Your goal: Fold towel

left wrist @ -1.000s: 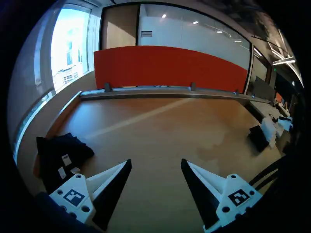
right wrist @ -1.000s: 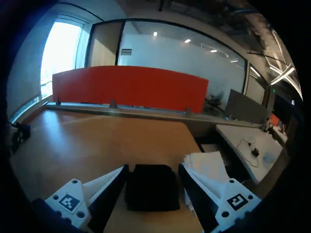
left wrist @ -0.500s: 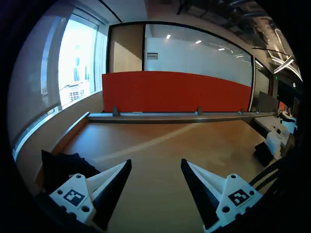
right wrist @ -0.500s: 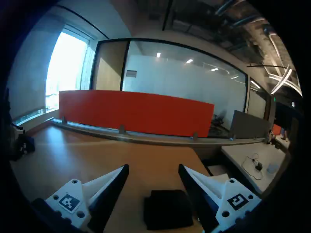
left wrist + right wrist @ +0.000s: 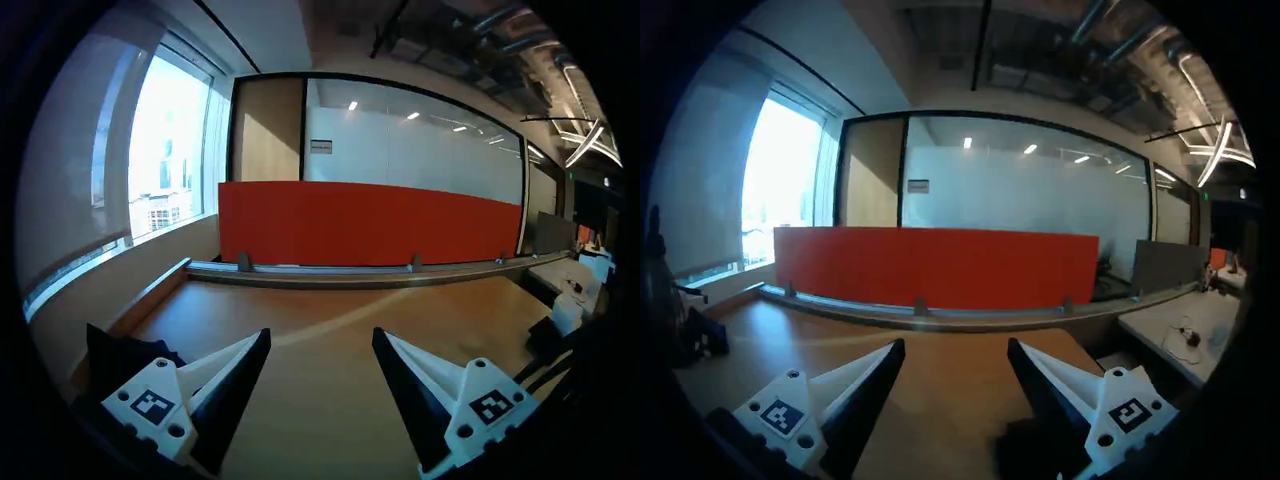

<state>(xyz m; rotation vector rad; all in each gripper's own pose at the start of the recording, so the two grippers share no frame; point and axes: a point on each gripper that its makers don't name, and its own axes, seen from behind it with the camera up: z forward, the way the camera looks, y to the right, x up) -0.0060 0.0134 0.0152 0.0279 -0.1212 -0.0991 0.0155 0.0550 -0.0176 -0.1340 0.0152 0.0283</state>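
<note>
No text can be read. A small sign on the glass wall is too blurred; square markers are borne by the left claw.

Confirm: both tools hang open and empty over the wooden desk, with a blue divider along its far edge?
The divider is red-orange, not blue, as the left gripper view shows. The left tool and right tool are open and empty over the wooden desk.
</note>
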